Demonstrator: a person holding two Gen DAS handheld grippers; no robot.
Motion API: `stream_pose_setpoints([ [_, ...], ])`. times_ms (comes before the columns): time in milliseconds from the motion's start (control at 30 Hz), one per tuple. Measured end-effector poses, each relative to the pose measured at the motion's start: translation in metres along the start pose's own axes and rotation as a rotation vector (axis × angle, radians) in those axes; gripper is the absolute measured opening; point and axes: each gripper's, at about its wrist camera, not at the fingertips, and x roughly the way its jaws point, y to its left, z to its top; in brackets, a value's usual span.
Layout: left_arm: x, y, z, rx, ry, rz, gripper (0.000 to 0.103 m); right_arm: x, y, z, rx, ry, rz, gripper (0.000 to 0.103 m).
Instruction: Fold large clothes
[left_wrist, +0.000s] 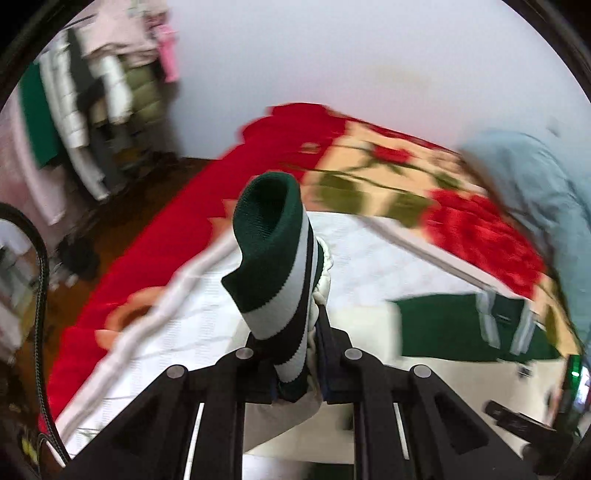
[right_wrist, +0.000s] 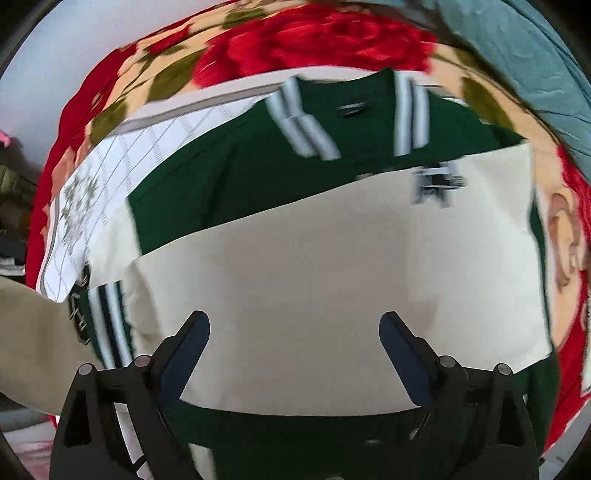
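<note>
Evidently a sleeve fold is in hand: the ribbed green-and-white striped cuff (left_wrist: 275, 258) of a varsity-style jacket (right_wrist: 332, 258) is pinched between the closed fingers of the left gripper (left_wrist: 299, 384) and stands lifted clear of the bed. The jacket itself is spread flat on a white quilted mat (left_wrist: 369, 258) laid over a red floral blanket (left_wrist: 480, 229), its dark green body and striped collar (right_wrist: 351, 122) towards the far edge and a cream panel lying nearest the camera.

The right gripper (right_wrist: 295, 354) is held above that cream panel with its fingers spread wide; nothing is gripped, and no contact with the cloth can be made out.

Next, the cuff would probably need to be carried across the jacket's body and laid down flat, with the free gripper used to pin or smooth the fold line.

The pinched cuff is given only by the left wrist view, along with hanging garments (left_wrist: 85, 110) against the wall. The jacket's full layout, collar and chest emblem (right_wrist: 436, 182) are given only by the right wrist view. Both views are smeared by motion blur.
</note>
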Motion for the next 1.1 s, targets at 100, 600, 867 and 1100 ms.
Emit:
stream_pose_setpoints([
  [100, -0.004, -0.051, -0.003, 0.047, 0.017, -0.100, 0.011, -0.008, -0.040, 0.007, 0.040, -0.010, -0.014, 0.095],
  [600, 0.013, -0.302, -0.071, 0.252, 0.245, -0.408, 0.011, -0.013, -0.249, 0.006, 0.243, 0.037, -0.085, 0.094],
  [867, 0.035, -0.334, -0.105, 0.265, 0.359, -0.379, 0.020, -0.030, -0.299, 0.007, 0.269, -0.041, -0.110, 0.095],
  [1100, 0.021, -0.313, -0.099, 0.212, 0.329, -0.381, 0.095, -0.063, -0.320, 0.003, 0.291, -0.123, -0.026, 0.094],
])
